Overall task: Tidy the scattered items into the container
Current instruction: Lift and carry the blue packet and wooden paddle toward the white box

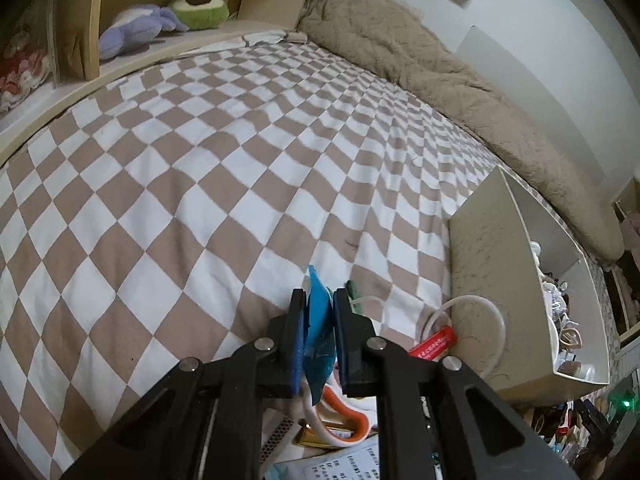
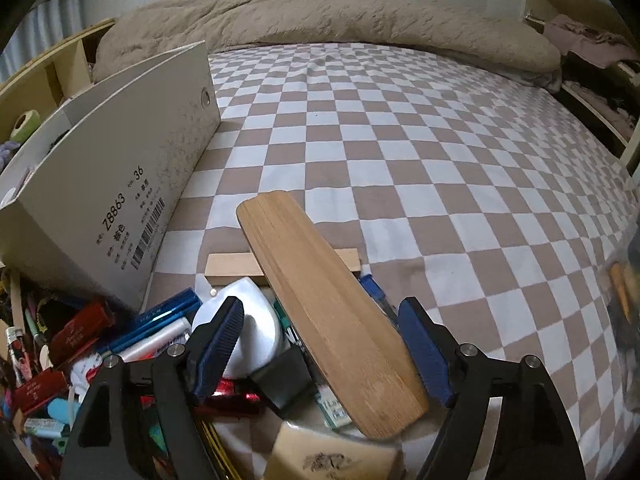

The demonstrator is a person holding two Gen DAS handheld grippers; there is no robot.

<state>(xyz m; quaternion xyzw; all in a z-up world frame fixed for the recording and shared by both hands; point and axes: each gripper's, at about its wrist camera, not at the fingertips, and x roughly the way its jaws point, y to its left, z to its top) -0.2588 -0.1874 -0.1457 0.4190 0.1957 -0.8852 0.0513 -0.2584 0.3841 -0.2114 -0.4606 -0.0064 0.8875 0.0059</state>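
My left gripper [image 1: 320,296] is shut on a blue foil packet [image 1: 320,320] and holds it just above the checkered bedsheet [image 1: 200,184]. The open beige box [image 1: 480,264] stands to its right with small items inside. In the right wrist view my right gripper [image 2: 322,308] stands open over a pile of clutter. A folded wooden fan [image 2: 288,240] lies slanted between its blue pads [image 2: 218,340], which do not squeeze it. The same box [image 2: 120,168], with a printed label on its side, stands at the left.
A white cable loop [image 1: 496,320] and a red tube [image 1: 434,342] lie against the box. A wooden block [image 2: 232,264], a white rounded object [image 2: 252,316], pens and red boxes [image 2: 84,328] crowd the near edge. A beige blanket [image 2: 320,20] lines the far side.
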